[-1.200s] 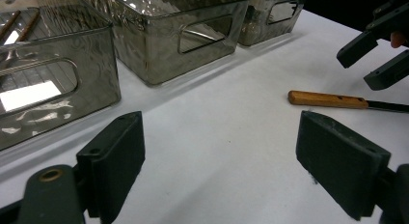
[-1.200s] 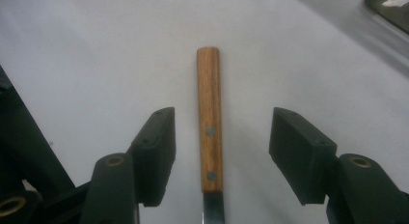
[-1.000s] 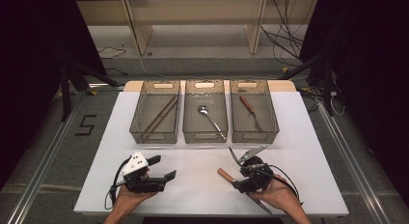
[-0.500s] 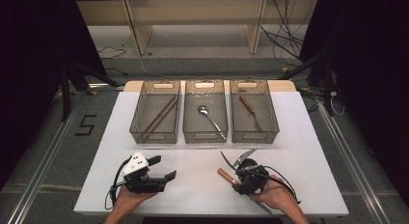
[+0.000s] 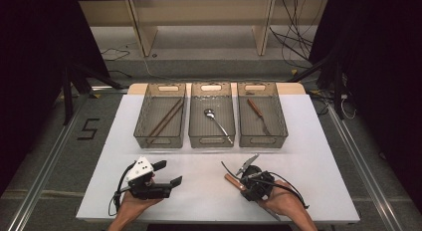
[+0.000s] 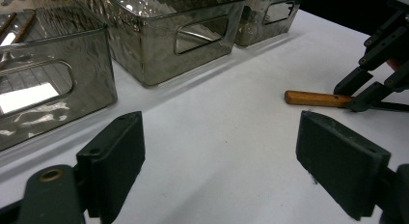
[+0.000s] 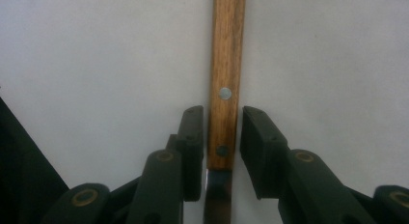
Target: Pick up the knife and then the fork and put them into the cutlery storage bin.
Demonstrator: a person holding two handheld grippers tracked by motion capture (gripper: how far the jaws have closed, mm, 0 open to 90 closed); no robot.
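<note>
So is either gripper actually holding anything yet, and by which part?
Not yet. The right gripper has been closing around the wooden-handled utensil near the handle's metal end, with small gaps left. The left gripper is open.

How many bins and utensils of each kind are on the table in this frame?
Bins: 3
Chopsticks: 2
Spoon: 1
Wooden-handled utensil in the right bin: 1
Wooden-handled utensil lying between the right gripper's jaws: 1
Total: 8
</note>
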